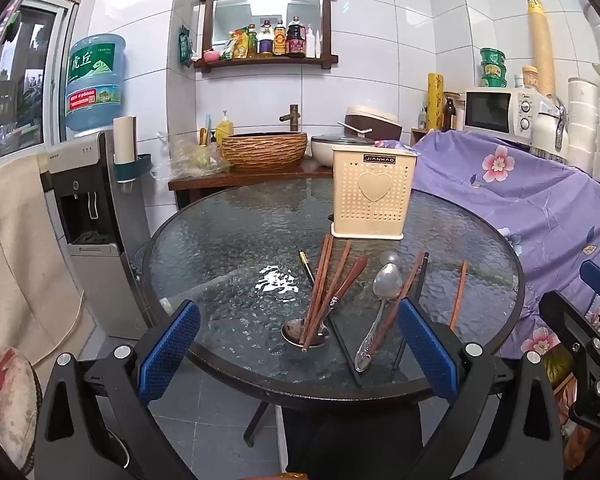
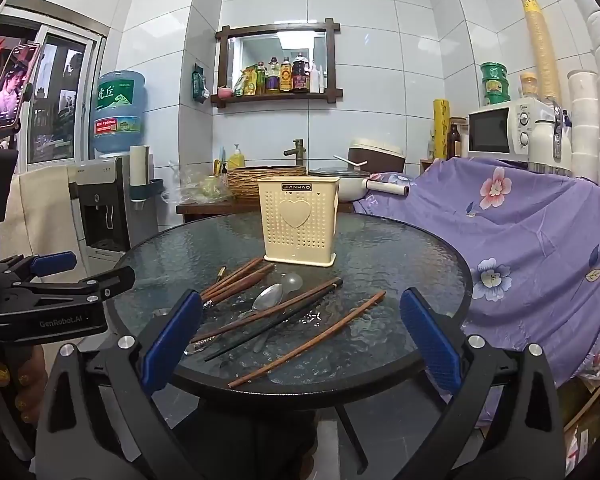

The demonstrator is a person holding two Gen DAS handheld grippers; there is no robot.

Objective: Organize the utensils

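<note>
Utensils point(image 1: 340, 304) lie loose on the table point(image 1: 220, 240); left gripper point(image 1: 300, 344) and right gripper point(image 2: 300, 340) gape wide, holding nothing.

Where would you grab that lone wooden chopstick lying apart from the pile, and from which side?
Probably near the middle of the lone wooden chopstick, from above, with the right gripper, which is open and already frames it. It lies flat on the glass table, with bare glass on both sides, so the fingers can close across its thin width.
</note>
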